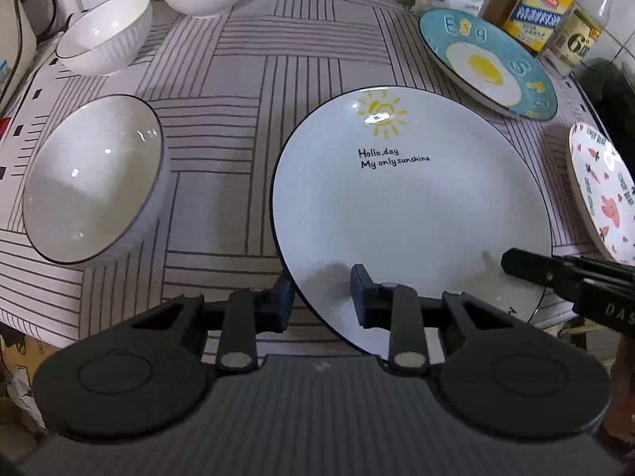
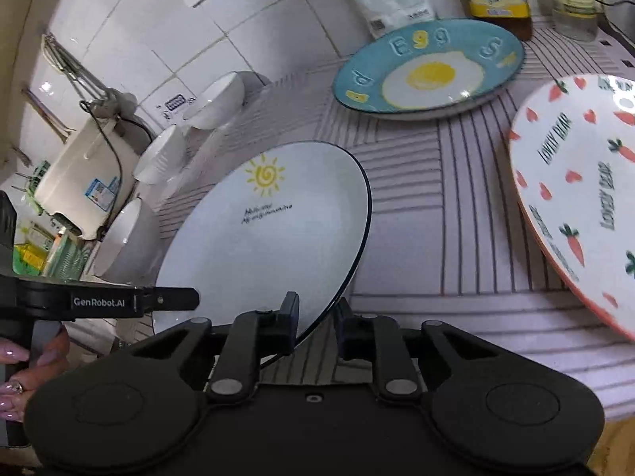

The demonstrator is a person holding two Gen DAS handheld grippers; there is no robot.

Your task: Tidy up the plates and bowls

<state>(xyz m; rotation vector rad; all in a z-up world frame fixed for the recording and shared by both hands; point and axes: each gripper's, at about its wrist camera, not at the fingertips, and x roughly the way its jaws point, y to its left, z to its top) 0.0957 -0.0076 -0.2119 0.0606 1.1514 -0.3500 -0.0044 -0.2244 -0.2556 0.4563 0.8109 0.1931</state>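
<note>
1 sunshine plate is clamped at its near rim by both grippers: the left gripper and right gripper jaws are clenched on it. It is tilted above the striped worktop, between a white bowl and a carrot plate.

On the surface we find the sunshine plate nearest us, with a bowl to its left and two more bowls behind that one, toward the far left corner. Behind and to the right of the sunshine plate lies the egg plate, with bottles just behind it. At the right edge lies the carrot plate.
</note>
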